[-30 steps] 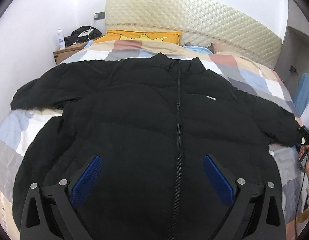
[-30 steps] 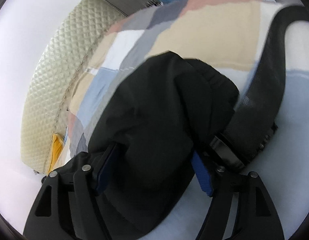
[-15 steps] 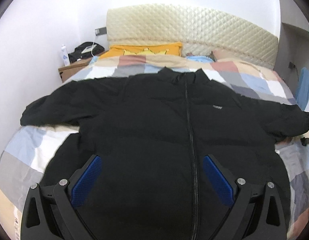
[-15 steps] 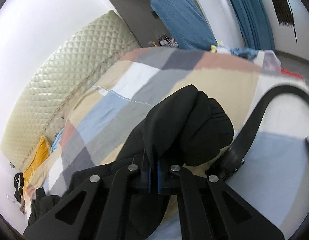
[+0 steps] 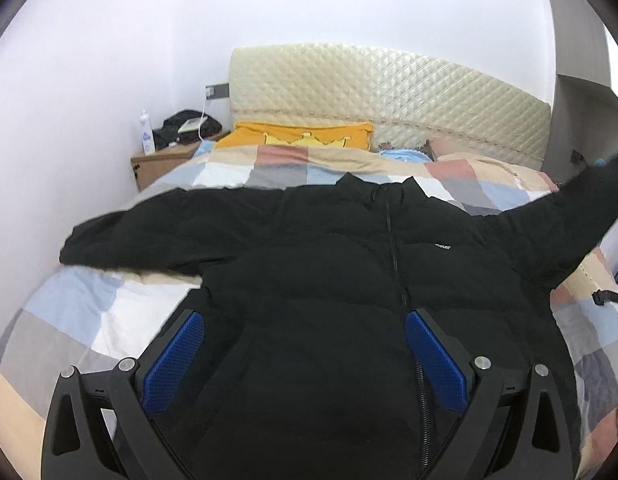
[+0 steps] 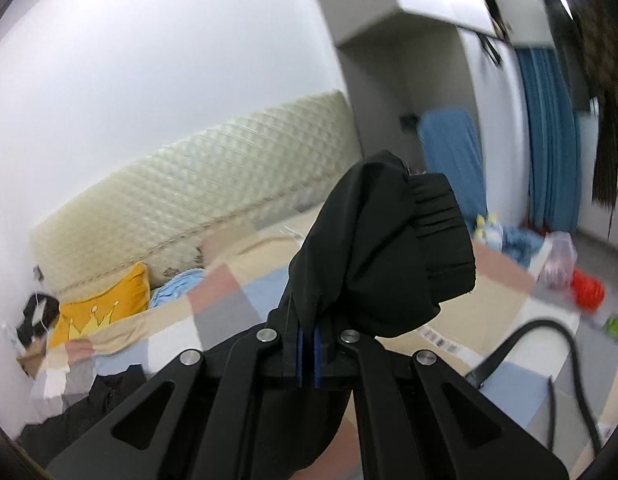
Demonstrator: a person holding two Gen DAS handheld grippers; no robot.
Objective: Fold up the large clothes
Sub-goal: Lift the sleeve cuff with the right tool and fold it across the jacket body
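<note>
Black jacket, chest label too small to read; right gripper clamps its sleeve cuff, left gripper spread apart.

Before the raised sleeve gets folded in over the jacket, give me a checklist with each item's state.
1. Right gripper shut on the sleeve, cloth pinched between the fingers: ok.
2. Sleeve lifted off the bed, seen rising at the right edge of the left wrist view: ok.
3. Jacket body lying flat, front up, zipper closed as far as it shows: ok.
4. Left gripper open and holding nothing, above the jacket's lower front: ok.
5. Other sleeve spread out flat: ok.
6. Black strap on the bed clear of the sleeve's path: cannot tell.
</note>
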